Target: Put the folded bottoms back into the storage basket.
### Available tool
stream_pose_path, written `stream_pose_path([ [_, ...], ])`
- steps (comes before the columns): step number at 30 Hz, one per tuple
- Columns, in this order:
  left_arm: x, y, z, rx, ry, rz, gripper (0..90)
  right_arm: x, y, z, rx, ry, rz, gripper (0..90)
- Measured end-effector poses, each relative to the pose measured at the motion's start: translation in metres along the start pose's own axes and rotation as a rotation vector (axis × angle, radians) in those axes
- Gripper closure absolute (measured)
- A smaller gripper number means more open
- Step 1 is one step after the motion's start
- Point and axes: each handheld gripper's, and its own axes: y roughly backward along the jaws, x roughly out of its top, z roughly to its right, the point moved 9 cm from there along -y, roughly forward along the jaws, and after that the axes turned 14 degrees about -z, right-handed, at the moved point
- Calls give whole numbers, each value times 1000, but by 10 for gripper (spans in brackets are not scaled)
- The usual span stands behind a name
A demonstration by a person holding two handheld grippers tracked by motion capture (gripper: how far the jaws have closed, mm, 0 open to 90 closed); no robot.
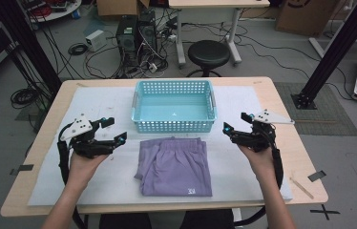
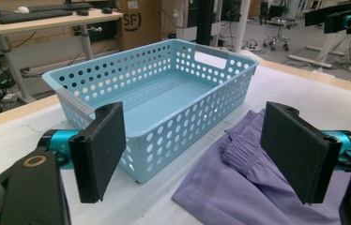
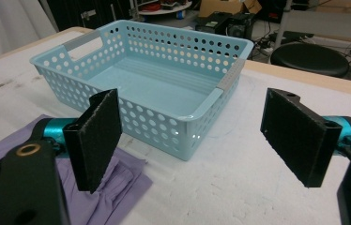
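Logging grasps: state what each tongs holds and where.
Nothing is held. The left tongs and right tongs are open, either side of the folded purple shorts, apart from them.

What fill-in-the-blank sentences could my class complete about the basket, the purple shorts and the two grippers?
1. The basket holds ____ items.
2. The folded purple shorts lie on the table just ____ the basket, on the person's side.
3. The left gripper and the right gripper both have their jaws ____.
4. The basket's colour is light ____.

Missing words: no; in front of; open; blue
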Motion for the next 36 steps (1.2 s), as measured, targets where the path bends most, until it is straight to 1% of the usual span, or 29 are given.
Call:
stream_pose_path([
  [2, 0, 1, 1, -8, 4, 3, 226, 1, 1, 0, -2, -5, 4, 212],
  [4, -1, 0, 2, -10, -6, 0, 226, 1, 1, 0, -3, -7, 6, 213],
  [5, -1, 0, 3, -18, -7, 0, 226, 1, 1, 0, -5, -5, 7, 212],
  [7, -2, -1, 6, -21, -22, -14, 226, 1, 1, -1, -5, -8, 10, 213],
  [8, -3, -2, 8, -25, -12, -24, 226, 2, 0, -1, -3, -6, 11, 213],
  [10, -7, -5, 11, -55, 18, -60, 226, 2, 0, -3, -6, -6, 16, 213],
  [14, -11, -8, 17, -74, 16, -62, 231, 2, -2, -6, -7, -4, 14, 217],
  [15, -12, -8, 19, -76, 13, -63, 231, 1, -3, -6, -11, 3, 14, 222],
  [17, -16, -7, 24, -75, 4, -69, 232, -2, -4, -9, -4, 9, 10, 245],
  [18, -17, -7, 25, -79, 9, -71, 232, -4, -4, -10, -9, 13, 12, 245],
  [20, -21, -6, 29, -101, 25, -72, 232, -7, -4, -12, -8, 11, 19, 245],
  [23, -31, -7, 34, -130, 58, -103, 231, -14, -4, -18, 1, 7, 11, 251],
  [26, -43, -10, 38, -141, 92, -144, 235, -24, -5, -27, 18, 9, -12, 265],
  [27, -47, -11, 39, -140, 97, -153, 237, -28, -4, -31, 18, 12, -21, 277],
  [28, -51, -12, 41, -134, 106, -160, 245, -32, -4, -34, 18, 16, -27, 298],
  [30, -59, -13, 44, -121, 108, -173, 247, -41, -3, -41, 7, 29, -44, 309],
  [33, -69, -15, 53, -140, 133, -195, 247, -50, -4, -47, 11, 32, -63, 316],
  [35, -77, -18, 60, -156, 153, -242, 249, -60, -8, -51, 14, 28, -100, 336],
  [36, -81, -20, 62, -164, 167, -266, 268, -65, -10, -53, 16, 28, -117, 336],
])
